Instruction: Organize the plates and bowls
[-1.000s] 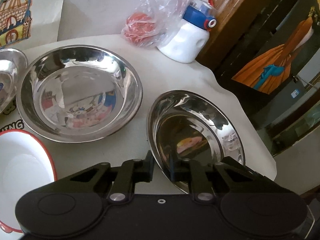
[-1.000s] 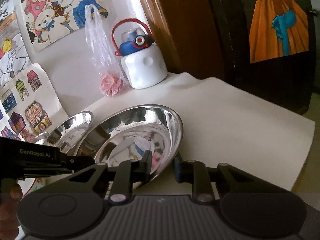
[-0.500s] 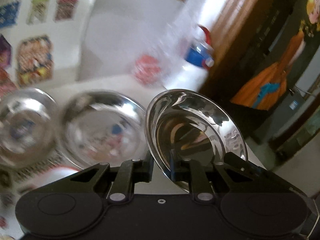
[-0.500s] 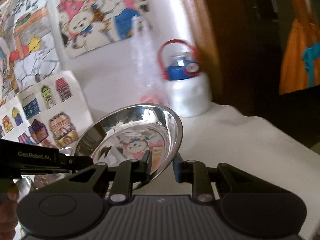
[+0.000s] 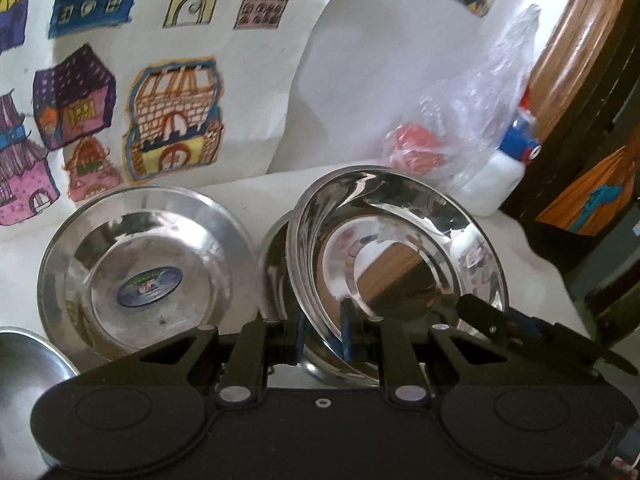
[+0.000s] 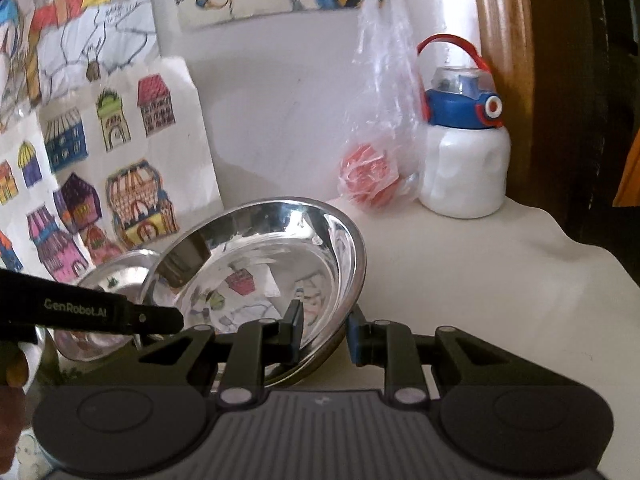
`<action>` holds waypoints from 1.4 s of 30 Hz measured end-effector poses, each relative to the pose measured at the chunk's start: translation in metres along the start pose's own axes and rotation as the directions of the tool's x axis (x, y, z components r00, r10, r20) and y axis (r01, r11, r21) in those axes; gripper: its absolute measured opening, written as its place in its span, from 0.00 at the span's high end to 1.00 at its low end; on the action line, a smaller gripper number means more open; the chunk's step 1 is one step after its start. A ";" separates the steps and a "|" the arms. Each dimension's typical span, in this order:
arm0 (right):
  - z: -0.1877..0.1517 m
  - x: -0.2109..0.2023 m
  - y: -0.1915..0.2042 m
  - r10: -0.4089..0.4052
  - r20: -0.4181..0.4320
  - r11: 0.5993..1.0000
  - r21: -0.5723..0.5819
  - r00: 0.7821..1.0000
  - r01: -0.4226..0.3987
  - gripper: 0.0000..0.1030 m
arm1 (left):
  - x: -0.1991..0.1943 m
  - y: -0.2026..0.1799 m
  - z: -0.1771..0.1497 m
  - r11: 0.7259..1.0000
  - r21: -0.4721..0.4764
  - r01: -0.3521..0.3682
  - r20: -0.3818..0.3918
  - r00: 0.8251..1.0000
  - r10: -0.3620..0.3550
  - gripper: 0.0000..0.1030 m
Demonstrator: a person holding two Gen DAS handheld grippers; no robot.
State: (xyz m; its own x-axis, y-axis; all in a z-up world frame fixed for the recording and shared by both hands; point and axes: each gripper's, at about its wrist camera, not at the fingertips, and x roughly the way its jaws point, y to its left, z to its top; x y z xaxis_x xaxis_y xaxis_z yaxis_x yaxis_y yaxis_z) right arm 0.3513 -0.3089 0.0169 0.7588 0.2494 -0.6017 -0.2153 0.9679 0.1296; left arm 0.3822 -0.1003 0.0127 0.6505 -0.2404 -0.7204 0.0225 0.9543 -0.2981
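Both grippers grip one steel bowl (image 5: pixel 396 248) by its rim and hold it tilted above the table. My left gripper (image 5: pixel 323 334) is shut on its near rim. My right gripper (image 6: pixel 325 334) is shut on the rim on the other side; the bowl also shows in the right wrist view (image 6: pixel 264 276). A second steel bowl (image 5: pixel 274 276) lies on the table partly behind the held one. A steel plate with a blue sticker (image 5: pixel 140 276) lies to the left. Another steel dish (image 5: pixel 28 360) shows at the lower left edge.
A clear plastic bag with red contents (image 6: pixel 372 176) and a white bottle with a blue lid (image 6: pixel 464 160) stand at the back by a brown wooden frame. Children's drawings (image 5: pixel 120 92) hang on the wall. The table's right edge (image 6: pixel 600 264) drops off.
The bowl has been lifted off the table and carried left, over the second steel bowl. Both grippers stayed shut on its rim.
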 end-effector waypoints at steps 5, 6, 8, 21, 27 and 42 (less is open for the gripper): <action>0.003 0.006 0.003 -0.012 -0.043 0.999 -0.033 0.999 0.011 0.71 | 0.005 0.001 -0.001 1.000 0.009 -0.010 -0.010 1.000 0.010 0.81; 0.003 0.007 0.003 -0.014 -0.050 0.999 -0.039 0.999 0.012 0.70 | 0.005 0.000 -0.003 1.000 0.013 -0.012 -0.011 1.000 0.012 0.81; 0.004 0.008 0.005 -0.021 -0.062 0.998 -0.055 0.998 0.018 0.69 | 0.005 -0.001 -0.002 1.000 0.022 -0.013 -0.017 1.000 0.014 0.81; 0.005 0.014 0.010 -0.041 -0.102 0.993 -0.114 0.994 0.029 0.65 | 0.010 -0.008 0.000 0.996 0.079 -0.026 -0.042 0.999 0.030 0.79; 0.005 0.015 0.012 -0.047 -0.107 0.991 -0.132 0.993 0.033 0.64 | 0.008 -0.008 -0.001 0.997 0.074 -0.023 -0.049 0.998 0.027 0.76; 0.006 0.009 0.023 -0.090 -0.069 0.975 -0.209 0.994 0.073 0.55 | -0.001 -0.011 -0.001 0.995 0.086 -0.041 -0.026 0.999 0.044 0.48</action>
State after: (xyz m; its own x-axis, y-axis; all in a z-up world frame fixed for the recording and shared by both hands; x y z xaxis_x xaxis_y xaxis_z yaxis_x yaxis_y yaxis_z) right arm 0.3565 -0.2843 0.0191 0.7306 0.1588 -0.6641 -0.2827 0.9557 -0.0825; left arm 0.3810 -0.1109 0.0161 0.6310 -0.2031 -0.7488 0.0611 0.9751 -0.2130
